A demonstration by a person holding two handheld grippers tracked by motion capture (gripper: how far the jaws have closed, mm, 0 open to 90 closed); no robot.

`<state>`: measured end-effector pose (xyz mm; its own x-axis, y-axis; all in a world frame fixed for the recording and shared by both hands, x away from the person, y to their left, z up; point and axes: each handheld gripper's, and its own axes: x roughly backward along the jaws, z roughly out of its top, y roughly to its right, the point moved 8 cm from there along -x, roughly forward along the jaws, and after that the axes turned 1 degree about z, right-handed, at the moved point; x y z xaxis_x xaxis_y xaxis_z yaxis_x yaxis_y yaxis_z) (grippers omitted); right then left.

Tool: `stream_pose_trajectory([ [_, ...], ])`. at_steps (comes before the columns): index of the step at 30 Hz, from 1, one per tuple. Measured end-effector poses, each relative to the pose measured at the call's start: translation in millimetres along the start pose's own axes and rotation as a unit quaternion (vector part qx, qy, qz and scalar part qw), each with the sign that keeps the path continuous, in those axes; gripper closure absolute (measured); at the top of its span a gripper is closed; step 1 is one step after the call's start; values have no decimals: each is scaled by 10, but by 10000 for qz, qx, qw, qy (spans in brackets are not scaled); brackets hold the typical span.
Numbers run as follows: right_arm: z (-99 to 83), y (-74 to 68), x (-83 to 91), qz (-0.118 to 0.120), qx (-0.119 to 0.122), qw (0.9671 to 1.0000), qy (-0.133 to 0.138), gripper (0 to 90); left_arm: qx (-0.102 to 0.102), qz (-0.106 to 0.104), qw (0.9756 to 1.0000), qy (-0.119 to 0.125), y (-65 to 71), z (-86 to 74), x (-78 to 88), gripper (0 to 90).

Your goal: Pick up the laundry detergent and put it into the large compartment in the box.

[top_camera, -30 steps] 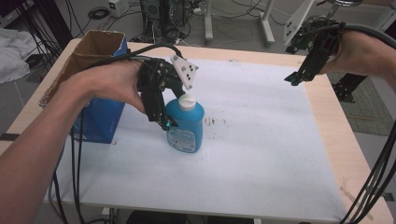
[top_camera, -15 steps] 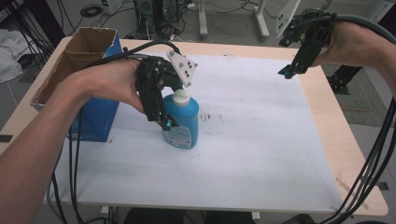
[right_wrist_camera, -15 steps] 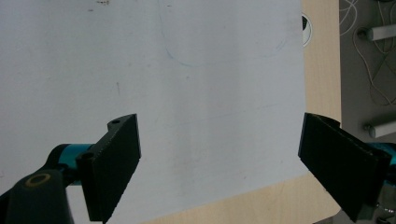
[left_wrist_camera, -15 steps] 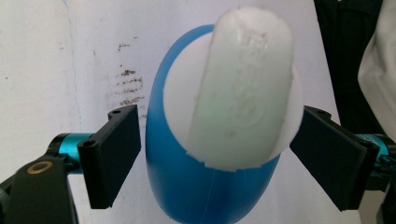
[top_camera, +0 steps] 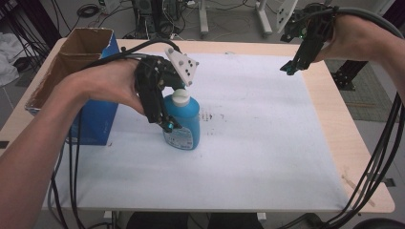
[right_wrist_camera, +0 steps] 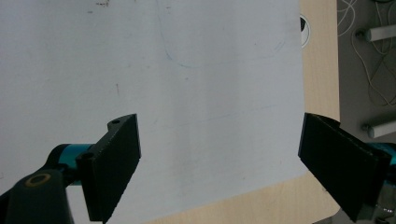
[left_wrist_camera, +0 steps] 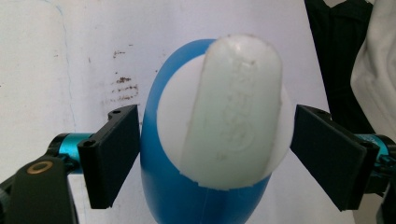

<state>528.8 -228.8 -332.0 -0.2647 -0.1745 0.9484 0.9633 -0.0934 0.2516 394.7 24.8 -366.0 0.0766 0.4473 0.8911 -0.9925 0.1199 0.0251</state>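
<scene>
Since the earlier frames the right gripper point(top_camera: 290, 68) had drawn slightly further back toward the far right corner of the tabletop point(top_camera: 329, 119), while the blue bottle point(top_camera: 184, 121) with its white cap point(top_camera: 181, 97) had stayed upright on the white sheet point(top_camera: 267, 143) beside the blue cardboard box point(top_camera: 98, 117). The left gripper point(left_wrist_camera: 215, 154) straddled the bottle from above, its jaws spread to either side and not quite touching. The right gripper's jaws hung released and empty.
</scene>
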Motion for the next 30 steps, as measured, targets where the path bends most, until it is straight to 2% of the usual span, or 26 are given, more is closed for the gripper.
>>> stream_pose_trajectory([
  [10,-16,2,7,-9,-13,10000,-9,122,-38,17,10000,-50,-15,11,-15,169],
  [17,-18,1,-5,-16,8,10000,-34,122,-116,38,9999,-57,-21,23,12,224],
  [30,8,-12,-26,-15,21,10000,-53,122,-122,-8,9999,-110,-18,26,8,285],
])
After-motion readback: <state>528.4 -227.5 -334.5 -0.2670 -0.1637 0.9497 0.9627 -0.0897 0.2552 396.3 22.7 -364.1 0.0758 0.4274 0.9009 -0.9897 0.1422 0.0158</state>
